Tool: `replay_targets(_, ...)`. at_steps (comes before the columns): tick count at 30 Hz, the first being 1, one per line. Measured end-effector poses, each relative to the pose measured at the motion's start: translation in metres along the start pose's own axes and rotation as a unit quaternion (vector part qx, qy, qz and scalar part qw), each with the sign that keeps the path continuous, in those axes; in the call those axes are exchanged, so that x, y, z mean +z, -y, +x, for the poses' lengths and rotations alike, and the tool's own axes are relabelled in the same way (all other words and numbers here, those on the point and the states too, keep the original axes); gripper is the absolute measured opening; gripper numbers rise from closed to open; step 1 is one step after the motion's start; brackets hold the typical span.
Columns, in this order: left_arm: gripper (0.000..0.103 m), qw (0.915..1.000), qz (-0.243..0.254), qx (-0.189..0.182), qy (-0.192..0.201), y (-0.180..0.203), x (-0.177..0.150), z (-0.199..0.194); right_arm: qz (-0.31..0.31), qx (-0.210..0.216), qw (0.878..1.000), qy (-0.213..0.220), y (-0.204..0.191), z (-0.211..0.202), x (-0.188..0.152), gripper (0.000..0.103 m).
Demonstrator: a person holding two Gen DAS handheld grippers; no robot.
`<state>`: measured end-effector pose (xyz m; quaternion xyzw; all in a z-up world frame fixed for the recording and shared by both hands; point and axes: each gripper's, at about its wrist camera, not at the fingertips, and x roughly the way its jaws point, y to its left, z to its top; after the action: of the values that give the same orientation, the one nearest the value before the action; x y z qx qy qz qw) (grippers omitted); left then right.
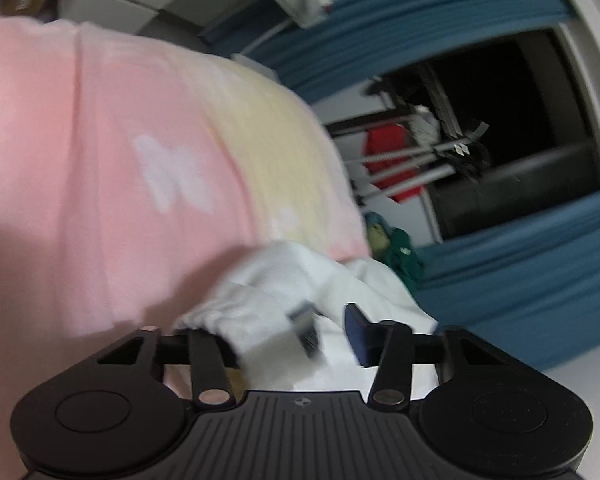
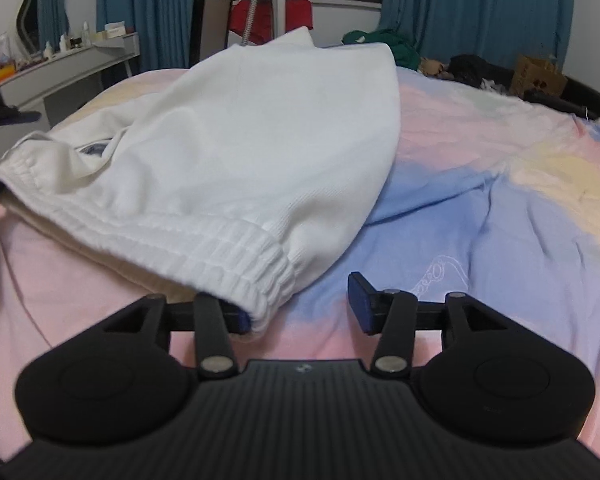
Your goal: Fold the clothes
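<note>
While waistband nearest, white shorts (image 2: pixel 236 152) lie lengthwise away, on bedspread (image 2: pixel 480 208)

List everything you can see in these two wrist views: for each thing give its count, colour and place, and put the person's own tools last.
white garment: one, white with a ribbed waistband, lying on the bed, left of centre.
bedsheet: one, pink, blue and pale yellow, covering the bed.
curtains: blue, along the far wall either side of the dark window.
red garment: one, red, hanging beyond the bed.
green clothes: a green heap at the bed's far edge.
cardboard box: one, brown, far right.
dresser: one, white, on the left, bottles on top.
left tool: black, jaws apart around white fabric; blurred.
right tool: black, jaws apart at the waistband.
</note>
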<state>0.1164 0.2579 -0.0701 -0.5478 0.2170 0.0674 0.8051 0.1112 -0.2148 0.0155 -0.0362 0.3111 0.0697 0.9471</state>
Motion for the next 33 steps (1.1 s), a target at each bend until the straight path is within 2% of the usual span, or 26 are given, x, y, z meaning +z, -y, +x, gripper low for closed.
replay_targets(2,0.029,1.0,-0.004,-0.001,0.003,0.002,0.003,0.005,0.018,0.008,1.0,0.004,0.0,-0.004,-0.001,0.046)
replay_targets(4,0.022,1.0,0.003,0.0,0.0,0.007,0.011,0.001,0.038,0.029,0.999,0.007,-0.004,-0.011,-0.003,0.026)
replay_targets(5,0.015,1.0,0.006,0.001,-0.001,0.01,0.015,-0.002,0.047,0.039,0.998,0.008,-0.006,-0.015,-0.004,0.023)
replay_targets(6,0.013,0.9999,0.01,0.002,-0.003,0.013,0.019,-0.004,0.052,0.044,0.998,0.014,-0.012,-0.021,-0.005,0.022)
replay_targets(8,0.011,0.9995,0.03,0.0,0.0,0.028,0.035,-0.014,0.063,0.059,0.996,0.022,-0.024,-0.035,-0.006,0.021)
replay_targets(12,0.01,0.9962,0.087,-0.006,0.005,0.068,0.077,-0.027,0.103,0.115,0.988,0.03,-0.052,-0.056,-0.001,0.021)
replay_targets(17,0.01,0.9822,0.184,-0.005,0.037,0.138,0.141,-0.033,0.128,0.198,0.97,0.05,-0.108,-0.069,0.025,0.021)
replay_targets(22,0.01,0.9667,0.234,0.031,0.1,0.18,0.209,-0.022,0.152,0.286,0.945,0.046,-0.177,-0.049,0.061,0.021)
replay_targets(25,0.01,0.9567,0.257,0.073,0.117,0.178,0.247,0.005,0.149,0.32,0.935,0.045,-0.221,-0.027,0.074,0.021)
replay_targets(30,0.01,0.9452,0.276,0.154,0.081,0.125,0.274,0.071,0.157,0.318,0.935,0.0,-0.264,0.03,0.068,0.021)
replay_targets(33,0.011,0.9491,0.254,0.172,0.073,0.092,0.281,0.091,0.154,0.322,0.934,-0.021,-0.274,0.046,0.062,0.022)
